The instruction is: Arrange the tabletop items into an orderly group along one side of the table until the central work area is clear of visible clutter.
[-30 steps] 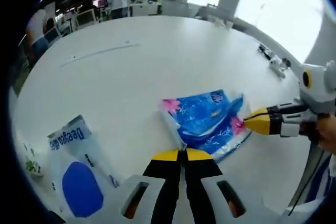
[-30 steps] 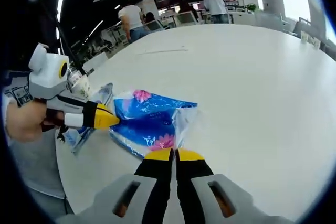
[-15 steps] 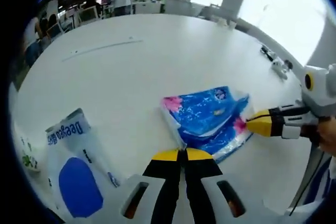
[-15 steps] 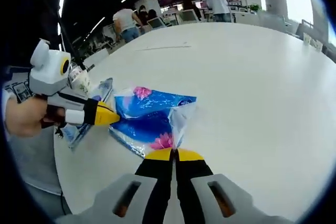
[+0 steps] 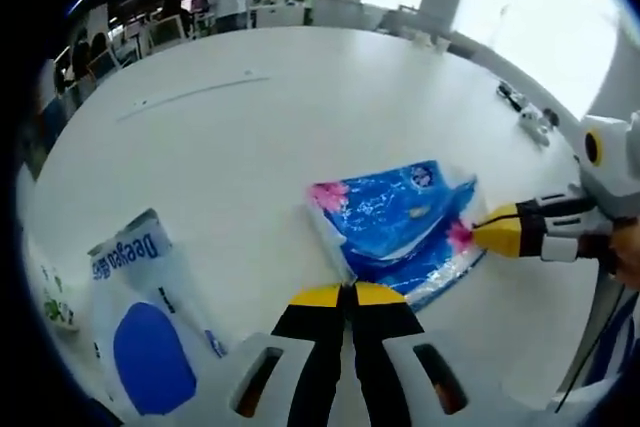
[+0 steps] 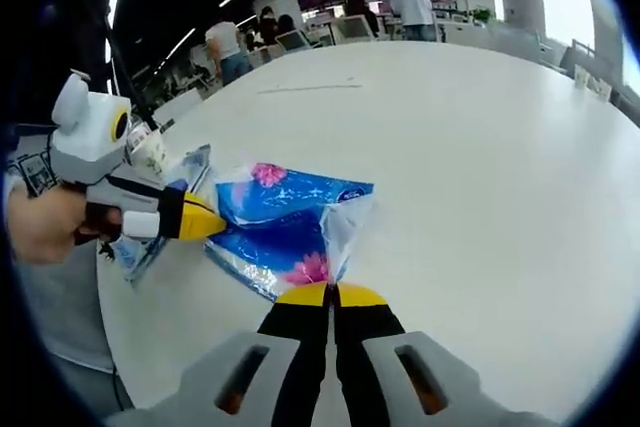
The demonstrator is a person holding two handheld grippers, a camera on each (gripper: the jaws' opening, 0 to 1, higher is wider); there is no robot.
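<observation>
Since a second ago little has changed: the blue tissue pack point(image 5: 398, 222) has shifted only slightly between the two grippers, and both grippers keep their hold on its clear wrapper. In the left gripper view, the left gripper point(image 5: 346, 295) has its yellow-tipped jaws pressed together on the wrapper's near edge, while the right gripper point(image 5: 487, 236) reaches in from the right, its tips closed on the opposite end by the pink flower print. In the right gripper view, the right gripper point(image 6: 330, 295) pinches the crumpled clear plastic at the pack's near corner, and the left gripper point(image 6: 213, 224), held by a hand point(image 6: 42, 224), grips the far end. The pack point(image 6: 283, 226) lies flat on the white table point(image 6: 480, 167), near the person's edge. A white and blue pouch point(image 5: 145, 322) lies flat on the table to the left of the pack, just apart from it. People stand at desks in the background.
</observation>
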